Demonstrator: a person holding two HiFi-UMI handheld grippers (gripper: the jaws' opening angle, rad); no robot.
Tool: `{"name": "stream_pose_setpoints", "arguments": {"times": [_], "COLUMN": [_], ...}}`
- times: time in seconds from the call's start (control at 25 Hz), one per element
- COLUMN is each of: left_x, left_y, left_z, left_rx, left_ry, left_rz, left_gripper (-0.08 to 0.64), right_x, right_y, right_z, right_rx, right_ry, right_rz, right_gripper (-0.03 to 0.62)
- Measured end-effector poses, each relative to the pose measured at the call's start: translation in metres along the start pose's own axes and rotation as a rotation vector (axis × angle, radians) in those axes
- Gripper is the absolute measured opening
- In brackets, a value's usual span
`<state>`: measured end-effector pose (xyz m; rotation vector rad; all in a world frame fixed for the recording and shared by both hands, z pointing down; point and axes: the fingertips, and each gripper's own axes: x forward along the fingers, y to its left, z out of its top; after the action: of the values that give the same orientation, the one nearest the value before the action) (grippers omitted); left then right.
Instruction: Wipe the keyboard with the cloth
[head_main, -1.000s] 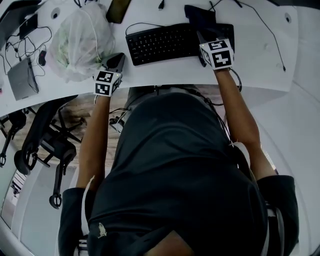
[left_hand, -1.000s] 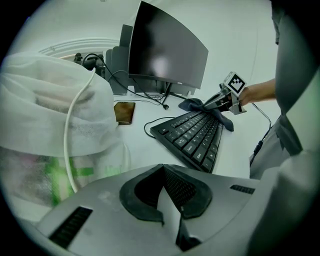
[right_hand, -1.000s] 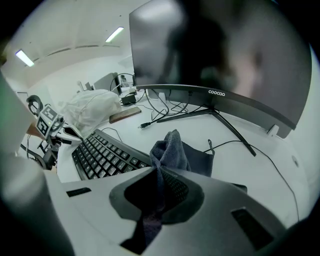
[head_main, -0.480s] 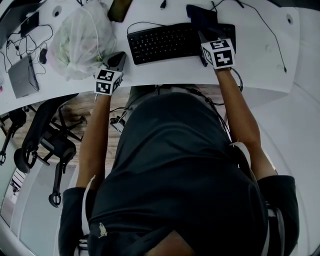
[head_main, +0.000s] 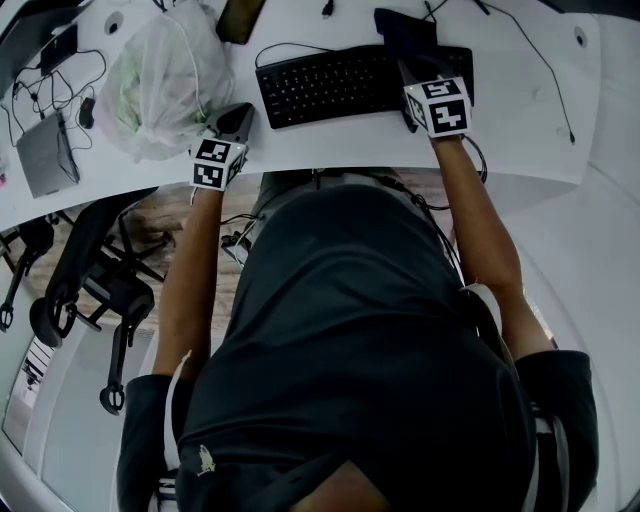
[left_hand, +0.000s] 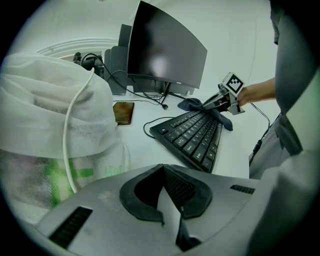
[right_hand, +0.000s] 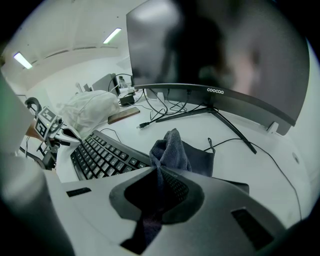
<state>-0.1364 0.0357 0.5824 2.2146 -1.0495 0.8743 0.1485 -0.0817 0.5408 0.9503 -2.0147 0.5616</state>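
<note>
The right tool (right_hand: 159, 172) has its jaws closed on the cloth (right_hand: 172, 150). A fold of the dark grey fabric is pinched between the pads, so the jaws do not meet fully. The rest of the cloth bunches up just beyond the tips. From there it hangs down onto the right far corner of the keyboard (head_main: 330, 85) and partly onto the desk (head_main: 520, 110) behind it. The monitor (right_hand: 225, 55) stands further ahead of this tool.

The left tool (left_hand: 162, 172) is fully closed and holds nothing. Its pads are pressed together with only air around them. It is near the front edge of the desk. The keyboard is ahead of it and to its right, and the white plastic bag (head_main: 160, 85) is just beside it on its left. I cannot tell if its tips touch the desk. A phone (left_hand: 122, 111) lies further ahead, past the bag.

I judge that the wiping step is in hand. The cloth is gripped and is already at one end of the keyboard, but most of the keys are not yet covered by it. The next move, I think, calls for a pull of the cloth along the key rows towards the left tool. The right tool should keep low enough that the fabric, not the jaw tips, presses on the keys, and the grip must not loosen. The keyboard is light and may slide, so the idle left tool could hold its near corner.
</note>
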Motion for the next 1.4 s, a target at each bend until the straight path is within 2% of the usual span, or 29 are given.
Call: {"name": "stream_pose_setpoints", "arguments": {"times": [1.4], "left_x": [0.0001], "left_y": [-0.002], "left_z": [0.0005], "left_rx": [0.085], "left_ry": [-0.023], "left_rz": [0.024], "left_gripper": [0.005], "right_x": [0.0031], "right_y": [0.0018], "right_z": [-0.0007], "right_rx": [-0.016], "right_ry": [-0.001], "right_rz": [-0.038], "right_gripper": [0.021]}}
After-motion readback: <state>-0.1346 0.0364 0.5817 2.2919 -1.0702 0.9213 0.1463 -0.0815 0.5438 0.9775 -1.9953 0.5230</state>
